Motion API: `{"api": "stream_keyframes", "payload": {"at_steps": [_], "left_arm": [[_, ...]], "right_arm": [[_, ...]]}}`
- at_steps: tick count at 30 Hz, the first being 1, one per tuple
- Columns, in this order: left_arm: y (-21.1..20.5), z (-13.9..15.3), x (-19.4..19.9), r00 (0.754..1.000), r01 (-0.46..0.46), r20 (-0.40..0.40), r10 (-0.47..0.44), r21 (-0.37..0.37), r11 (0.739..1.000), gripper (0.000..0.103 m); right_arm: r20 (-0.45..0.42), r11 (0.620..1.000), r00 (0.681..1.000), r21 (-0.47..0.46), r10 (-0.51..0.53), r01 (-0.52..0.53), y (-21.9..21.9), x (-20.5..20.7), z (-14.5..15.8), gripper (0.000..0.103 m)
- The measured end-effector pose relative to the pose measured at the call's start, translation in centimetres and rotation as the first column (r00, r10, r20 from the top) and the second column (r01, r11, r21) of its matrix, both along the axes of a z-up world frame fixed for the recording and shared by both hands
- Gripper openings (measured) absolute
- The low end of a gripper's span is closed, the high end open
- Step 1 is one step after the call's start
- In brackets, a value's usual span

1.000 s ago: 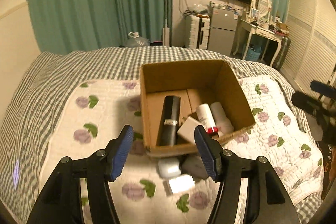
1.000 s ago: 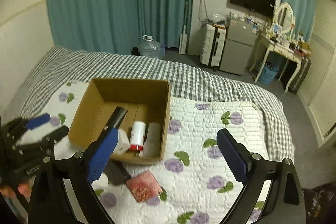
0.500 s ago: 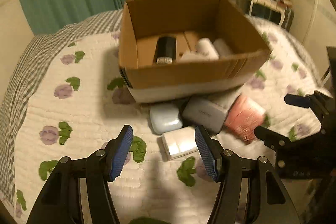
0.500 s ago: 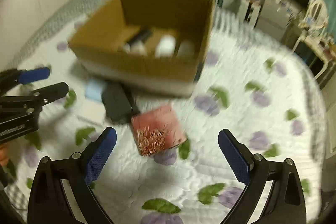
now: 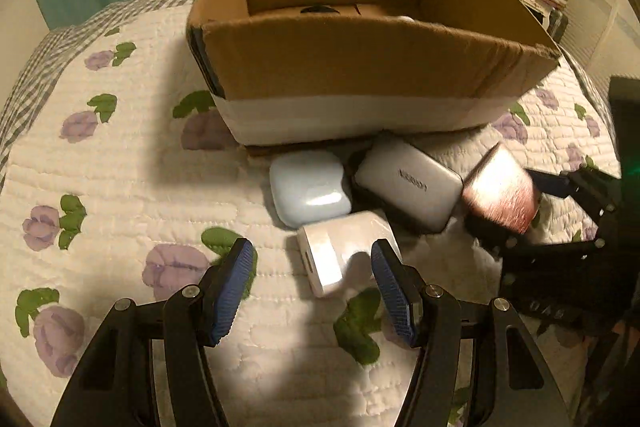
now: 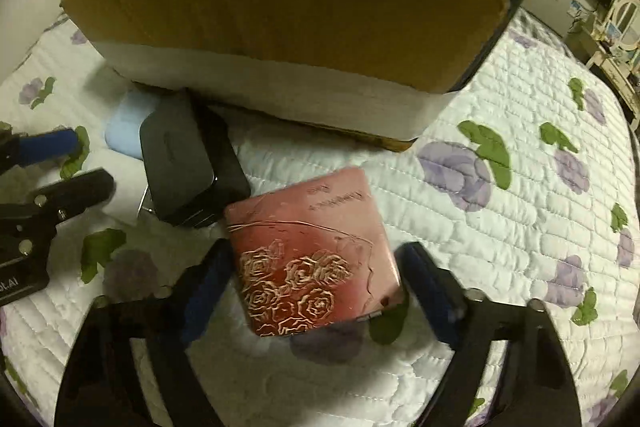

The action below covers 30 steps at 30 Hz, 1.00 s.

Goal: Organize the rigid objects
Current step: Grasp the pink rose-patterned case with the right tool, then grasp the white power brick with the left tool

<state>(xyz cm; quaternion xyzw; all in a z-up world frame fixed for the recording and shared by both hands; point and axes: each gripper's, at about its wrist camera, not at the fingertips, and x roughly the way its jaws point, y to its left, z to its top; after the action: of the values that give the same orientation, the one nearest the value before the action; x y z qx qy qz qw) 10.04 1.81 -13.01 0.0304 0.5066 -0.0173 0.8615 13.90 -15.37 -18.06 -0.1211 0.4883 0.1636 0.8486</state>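
A cardboard box (image 5: 360,67) stands on the quilted bed and also fills the top of the right wrist view (image 6: 280,11). In front of it lie a pale blue case (image 5: 308,189), a grey power bank (image 5: 408,183), a white block (image 5: 340,255) and a pink rose-embossed case (image 6: 316,255), which shows as a blur in the left wrist view (image 5: 500,195). My left gripper (image 5: 314,287) is open, its fingers on either side of the white block. My right gripper (image 6: 316,287) is open around the near end of the pink case, not clamped.
The power bank looks dark in the right wrist view (image 6: 176,163), with the blue case (image 6: 124,135) behind it. The left gripper's fingers (image 6: 48,143) show at that view's left edge. The quilt (image 6: 520,211) stretches to the right. Furniture stands beyond the bed.
Both grippers have moved down and forward toward the items in front of the box. The left one now straddles the white block and the right one straddles the pink case, with narrower jaws.
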Motion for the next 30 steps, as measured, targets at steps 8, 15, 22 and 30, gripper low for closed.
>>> {"api": "stream_keyframes", "payload": {"at_steps": [8,15,22,30], "left_arm": [[-2.0,-1.2,-0.4,0.999,0.023,-0.033,-0.023,0.013,1.000,0.064],[-3.6,-2.7,1.4,0.997,0.039,-0.066,-0.036,0.049,0.998,0.068],[-2.8,-2.6,-0.1,0.998,0.064,-0.024,-0.065,-0.019,0.998,0.059],[-2.5,-1.1,-3.6,0.997,0.083,0.001,-0.083,-0.039,0.996,0.057]], "right_arm": [[0.054,0.995,0.995,0.042,-0.087,0.085,-2.8,-2.3,2.2,0.074],[0.031,0.990,0.993,0.083,-0.113,0.110,-3.9,-2.3,1.9,0.074],[0.024,0.987,0.993,0.114,-0.113,0.109,-4.2,-1.5,1.4,0.074],[0.064,0.986,0.990,0.120,-0.126,0.117,-4.9,-4.0,3.5,0.073]]}}
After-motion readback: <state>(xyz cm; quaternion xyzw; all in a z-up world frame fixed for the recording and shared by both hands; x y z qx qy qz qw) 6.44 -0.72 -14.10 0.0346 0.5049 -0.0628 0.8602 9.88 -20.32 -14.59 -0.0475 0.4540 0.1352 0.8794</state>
